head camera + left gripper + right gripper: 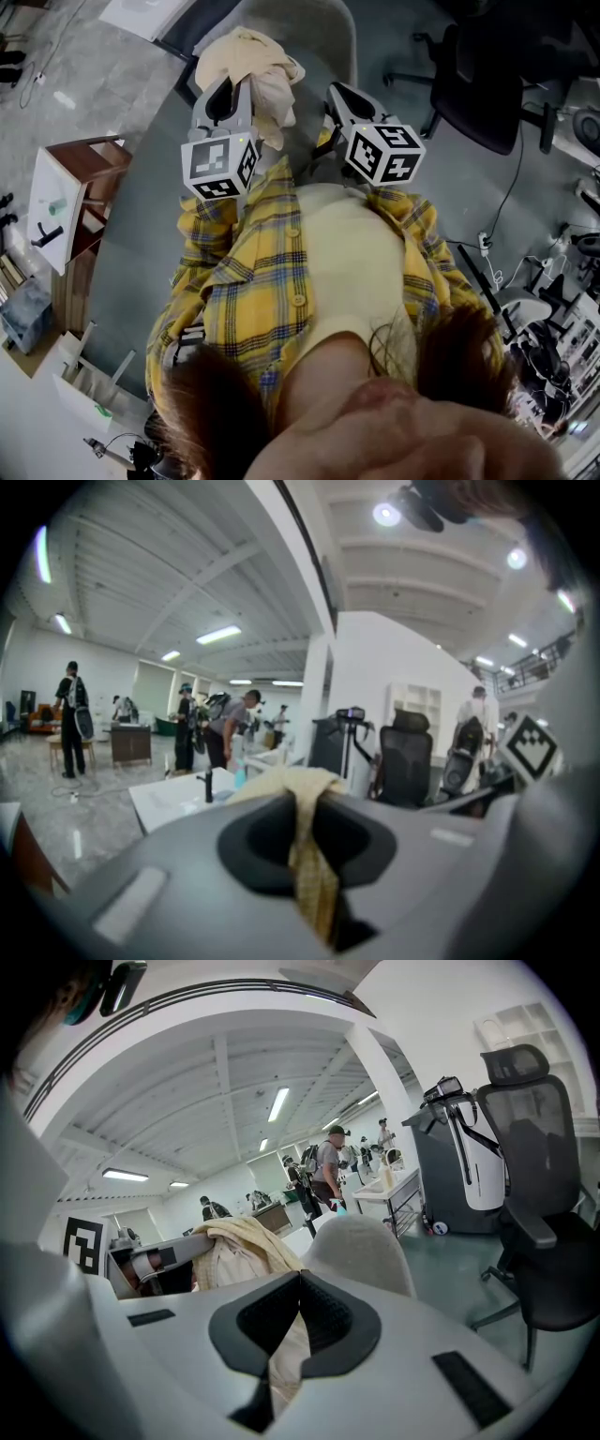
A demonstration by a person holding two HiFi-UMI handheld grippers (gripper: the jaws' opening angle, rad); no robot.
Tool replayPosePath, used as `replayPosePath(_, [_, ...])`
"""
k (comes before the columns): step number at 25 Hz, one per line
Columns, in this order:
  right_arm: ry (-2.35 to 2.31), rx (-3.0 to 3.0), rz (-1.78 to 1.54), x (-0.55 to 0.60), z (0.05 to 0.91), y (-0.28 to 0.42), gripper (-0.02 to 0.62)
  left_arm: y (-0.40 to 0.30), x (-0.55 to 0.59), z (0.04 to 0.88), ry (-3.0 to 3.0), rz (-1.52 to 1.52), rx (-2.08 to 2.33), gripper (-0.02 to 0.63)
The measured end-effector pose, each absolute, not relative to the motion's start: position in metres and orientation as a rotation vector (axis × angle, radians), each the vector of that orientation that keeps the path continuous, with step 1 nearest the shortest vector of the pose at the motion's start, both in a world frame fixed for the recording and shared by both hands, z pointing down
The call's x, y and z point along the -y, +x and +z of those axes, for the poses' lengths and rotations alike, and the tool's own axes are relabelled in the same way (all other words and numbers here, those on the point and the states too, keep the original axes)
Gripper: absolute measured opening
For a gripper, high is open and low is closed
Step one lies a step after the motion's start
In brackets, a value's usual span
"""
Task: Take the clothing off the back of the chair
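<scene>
Left gripper [225,86] jaws pinch the cream clothing [251,66]; right gripper [335,91] jaws closed beside it, over a grey chair [319,37] and glossy grey floor [103,75].

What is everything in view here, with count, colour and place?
clothing: one, cream, bunched by the shell chair
shell chair: one, light grey, straight ahead
office chair: one, black, right of the shell chair
shelf unit: one, white and brown, left
people: several, mixed colours, far background
left tongs: one, grey, shut on the clothing
right tongs: one, grey, shut on the clothing
shirt: one, yellow plaid, worn by the person
</scene>
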State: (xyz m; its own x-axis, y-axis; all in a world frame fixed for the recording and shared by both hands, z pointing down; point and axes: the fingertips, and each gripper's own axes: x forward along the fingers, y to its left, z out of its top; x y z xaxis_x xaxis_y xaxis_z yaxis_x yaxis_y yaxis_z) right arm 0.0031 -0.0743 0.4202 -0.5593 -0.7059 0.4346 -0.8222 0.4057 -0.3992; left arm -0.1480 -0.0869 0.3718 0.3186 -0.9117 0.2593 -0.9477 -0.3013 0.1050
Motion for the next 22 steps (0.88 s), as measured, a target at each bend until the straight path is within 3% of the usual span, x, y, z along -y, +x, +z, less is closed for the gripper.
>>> replayPosePath(22, [1.416,2.468,0.774,0.08,0.408,0.013,0.012,-0.145,0.081,0.383,2.318,0.236,1.662,0.037])
